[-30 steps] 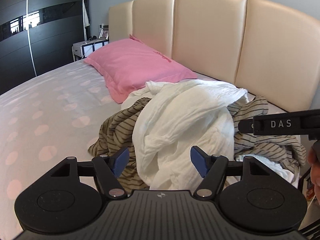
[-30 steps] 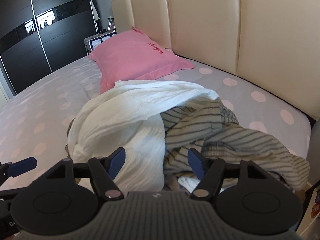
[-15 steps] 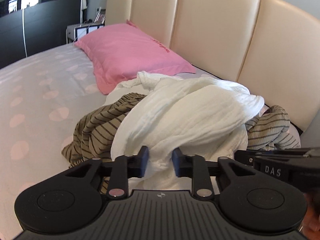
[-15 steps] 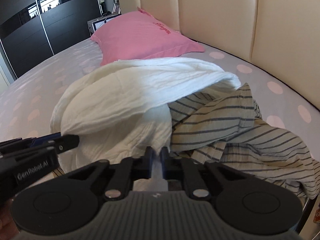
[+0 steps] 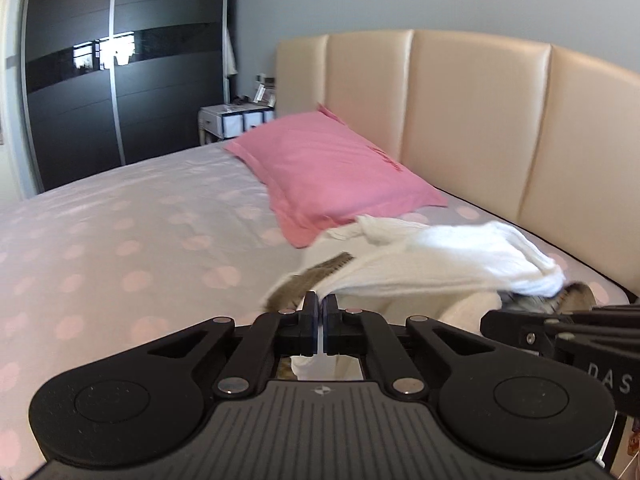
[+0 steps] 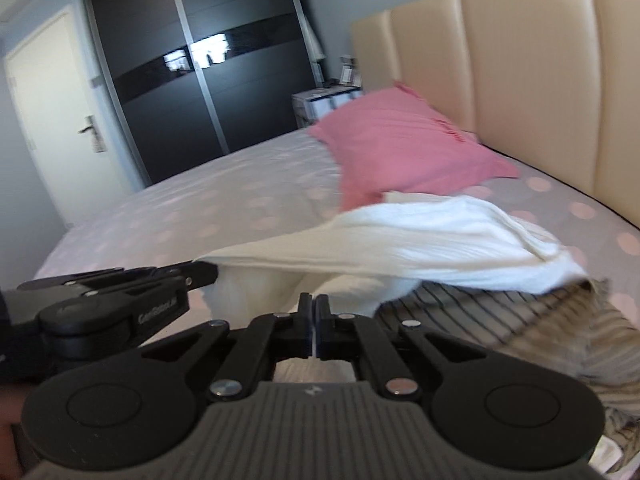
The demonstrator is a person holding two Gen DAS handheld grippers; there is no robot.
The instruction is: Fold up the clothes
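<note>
A crumpled white garment (image 5: 440, 260) lies on the bed by the headboard, on top of striped clothes. My left gripper (image 5: 320, 304) is shut on its near edge and lifts it; it also shows in the right wrist view (image 6: 200, 276). My right gripper (image 6: 313, 304) is shut on the same white garment (image 6: 420, 248) a little to the right; its body shows in the left wrist view (image 5: 560, 332). A brown striped piece (image 5: 312, 276) shows under the white cloth. A grey striped garment (image 6: 520, 320) lies underneath at the right.
A pink pillow (image 5: 332, 172) lies against the beige headboard (image 5: 480, 120). The bed sheet (image 5: 120, 248) is pale with pink dots. A white nightstand (image 5: 236, 120), a dark wardrobe (image 5: 120, 80) and a white door (image 6: 52, 120) stand beyond the bed.
Both grippers went from open to shut on the white garment's near edge. They have since risen and pulled back, drawing the white cloth up off the striped clothes.
</note>
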